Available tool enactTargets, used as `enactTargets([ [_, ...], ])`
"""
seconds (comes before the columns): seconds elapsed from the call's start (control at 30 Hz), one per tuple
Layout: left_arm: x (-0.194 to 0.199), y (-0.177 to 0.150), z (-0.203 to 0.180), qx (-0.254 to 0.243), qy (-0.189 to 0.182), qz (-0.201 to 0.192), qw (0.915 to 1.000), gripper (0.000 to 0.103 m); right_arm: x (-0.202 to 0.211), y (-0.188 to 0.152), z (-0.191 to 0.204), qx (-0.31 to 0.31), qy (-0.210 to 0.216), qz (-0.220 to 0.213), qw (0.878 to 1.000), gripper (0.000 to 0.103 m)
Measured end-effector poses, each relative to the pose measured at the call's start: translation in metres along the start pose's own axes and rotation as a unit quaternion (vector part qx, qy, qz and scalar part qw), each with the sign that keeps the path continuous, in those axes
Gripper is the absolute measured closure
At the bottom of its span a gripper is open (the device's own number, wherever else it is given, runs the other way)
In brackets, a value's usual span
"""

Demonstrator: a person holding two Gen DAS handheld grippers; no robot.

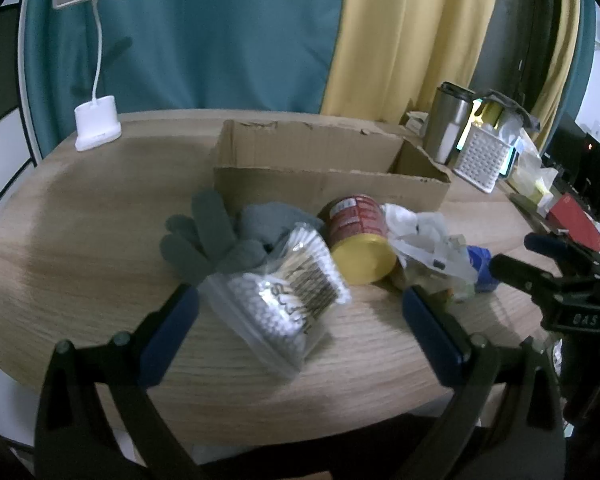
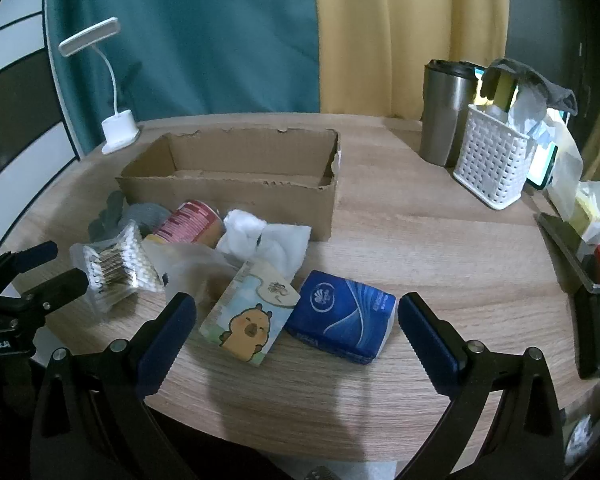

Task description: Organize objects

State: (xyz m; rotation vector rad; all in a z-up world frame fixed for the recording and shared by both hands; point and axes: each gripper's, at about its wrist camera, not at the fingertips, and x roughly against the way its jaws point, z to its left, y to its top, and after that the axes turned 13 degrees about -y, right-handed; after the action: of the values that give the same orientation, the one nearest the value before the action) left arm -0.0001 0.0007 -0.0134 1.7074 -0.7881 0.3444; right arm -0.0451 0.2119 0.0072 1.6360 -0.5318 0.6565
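- Left wrist view: left claw [image 1: 300, 316] spread wide, nothing pinched. Bag of cotton swabs [image 1: 278, 302] lies between its fingers on the bench [image 1: 80, 240].
- Just past the bag: grey glove [image 1: 216, 232], and a red can with a yellow lid [image 1: 358, 234] on its side, lid toward the camera.
- Right of the can: crumpled white plastic wrap [image 1: 424, 236].
- Behind the pile: open cardboard box [image 1: 324, 168], front wall near the can.
- Right wrist view: right claw [image 2: 296, 312] also spread, holding nothing. Capybara-print pack [image 2: 250, 316] and blue tissue pack [image 2: 342, 322] sit between its fingers, touching each other.
- Beyond them: crumpled white tissue [image 2: 266, 240] against the box front.
- Far side: white desk lamp [image 2: 118, 128] at back left, steel tumbler [image 2: 444, 112] and white perforated basket [image 2: 492, 164] at back right.
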Motion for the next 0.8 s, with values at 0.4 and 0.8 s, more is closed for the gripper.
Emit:
enactTargets([
  [0.4, -0.0017, -0.0002, 0.0, 0.0, 0.0, 0.003, 1.0, 0.001, -0.003, 0.0003, 0.0011, 0.0, 0.003, 0.005, 1.0, 0.0],
  [0.8, -0.0024, -0.0003, -0.0014, -0.002, 0.001, -0.001, 1.0, 0.001, -0.0021, 0.0, 0.0022, 0.002, 0.002, 0.004, 1.0, 0.0],
])
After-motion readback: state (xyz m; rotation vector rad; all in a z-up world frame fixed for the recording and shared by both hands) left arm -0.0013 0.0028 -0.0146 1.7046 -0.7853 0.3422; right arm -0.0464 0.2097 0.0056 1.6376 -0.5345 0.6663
